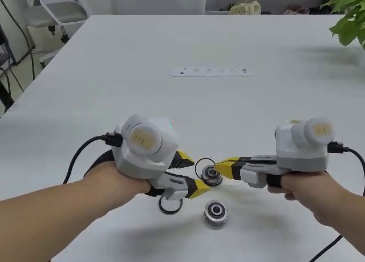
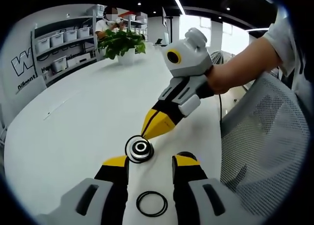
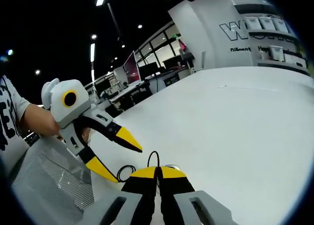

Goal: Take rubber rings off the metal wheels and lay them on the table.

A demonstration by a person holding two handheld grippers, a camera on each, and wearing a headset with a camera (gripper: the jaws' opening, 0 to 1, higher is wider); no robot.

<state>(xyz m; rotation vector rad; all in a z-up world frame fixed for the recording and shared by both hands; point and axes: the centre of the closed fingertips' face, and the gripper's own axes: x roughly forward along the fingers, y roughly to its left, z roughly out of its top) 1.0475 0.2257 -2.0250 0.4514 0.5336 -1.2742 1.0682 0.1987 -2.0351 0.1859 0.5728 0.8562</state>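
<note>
Item: rubber ring [image 3: 153,159], a thin black loop partly lifted off a metal wheel [image 2: 140,149]. It rises as a narrow arch straight out of the tips of the right gripper [image 3: 157,172], whose jaws are pressed together on it. Handling, judged: light, soft and stretchy, likely to snap back or slip free if too little rubber is pinched; best taken at the raised arch, clear of the wheel's groove. The wheel, judged: small, stiff and dense, smooth-rimmed, liable to skid or roll unless braced. Wheel position: directly beneath the right gripper's tips and just ahead of the left gripper [image 2: 151,162], close to one of its jaw tips. Left gripper: jaws spread wide, gripping nothing. Pose: both grippers held low over the table [image 1: 188,102], tips aimed at each other across the wheel, the left hand [image 1: 122,185] and right hand [image 1: 308,188] each wrapped round a handle with forearms coming in from the sides. Also listed: a loose ring [image 2: 152,204] lying flat under the left gripper, between its jaws; a second wheel [image 1: 215,212] on the table just nearer the person than both sets of tips; whether it carries a ring cannot be told.
</note>
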